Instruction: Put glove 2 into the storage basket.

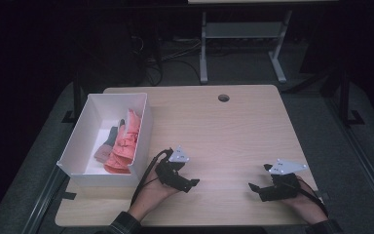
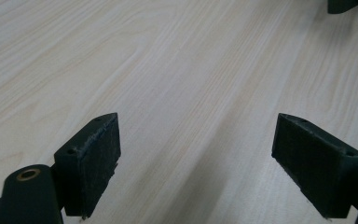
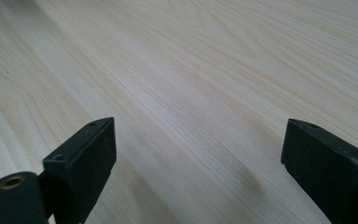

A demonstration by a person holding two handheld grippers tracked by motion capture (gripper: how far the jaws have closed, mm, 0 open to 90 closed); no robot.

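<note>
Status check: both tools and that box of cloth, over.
Left tool open, empty, low over table. Right tool open, empty. Pink and grey cloth in white box, untouched. Nothing in between.

Pale wood-grain desk [image 2: 177, 70], smooth with a soft sheen; matt black plastic tongs [image 2: 196, 158] with rough-textured pads [image 2: 100, 163]; a smooth white box [image 1: 141, 141] holding soft coral cloth [image 1: 124, 141].

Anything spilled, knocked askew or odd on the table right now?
Nothing stands out. The white box sits upright at the table's left edge with the pink and grey cloths inside it. Both hand-held grippers, left and right, are open over bare wood, holding nothing.
</note>
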